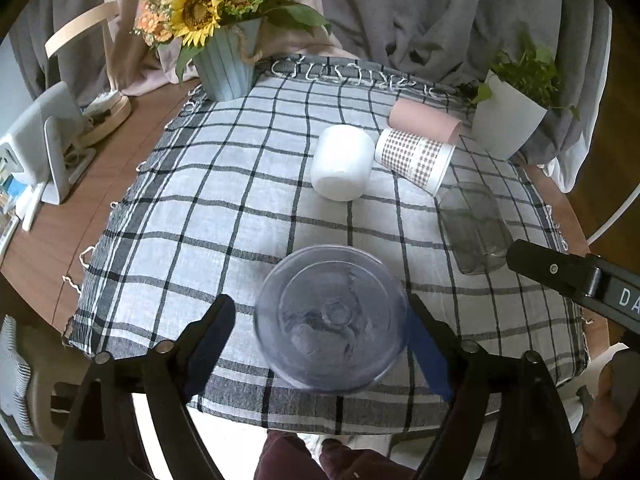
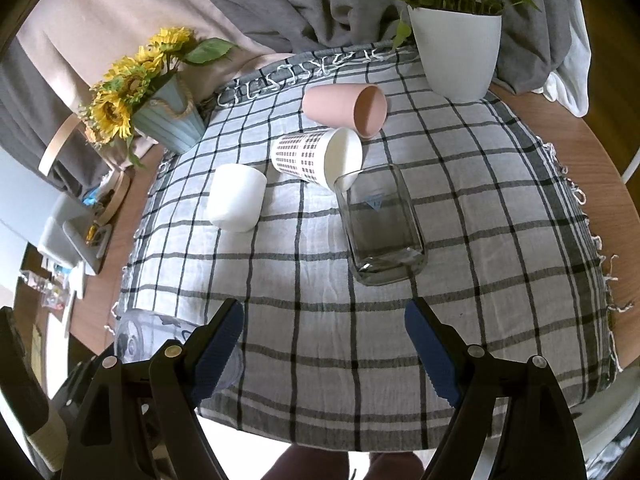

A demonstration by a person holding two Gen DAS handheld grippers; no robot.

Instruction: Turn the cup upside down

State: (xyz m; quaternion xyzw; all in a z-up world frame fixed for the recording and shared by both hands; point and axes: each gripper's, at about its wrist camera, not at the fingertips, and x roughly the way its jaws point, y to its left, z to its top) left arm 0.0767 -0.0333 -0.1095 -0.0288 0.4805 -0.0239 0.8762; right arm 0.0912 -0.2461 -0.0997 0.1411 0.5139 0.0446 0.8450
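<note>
A clear bluish plastic cup (image 1: 332, 318) stands upside down, base up, on the checked cloth (image 1: 224, 208) between the fingers of my left gripper (image 1: 320, 340). The jaws are open, with a gap on the left side. A white cup (image 1: 340, 162) stands upside down farther back. A checked paper cup (image 1: 416, 158), a pink cup (image 1: 424, 120) and a clear glass (image 1: 474, 226) lie on their sides. My right gripper (image 2: 324, 344) is open and empty above the cloth, in front of the lying glass (image 2: 380, 224). The plastic cup (image 2: 160, 338) shows at its lower left.
A sunflower pot (image 1: 228, 62) stands at the back left and a white plant pot (image 1: 508, 120) at the back right. A white device (image 1: 44, 140) and clutter sit on the wooden table (image 1: 108, 168) to the left. The cloth's front edge hangs over the table.
</note>
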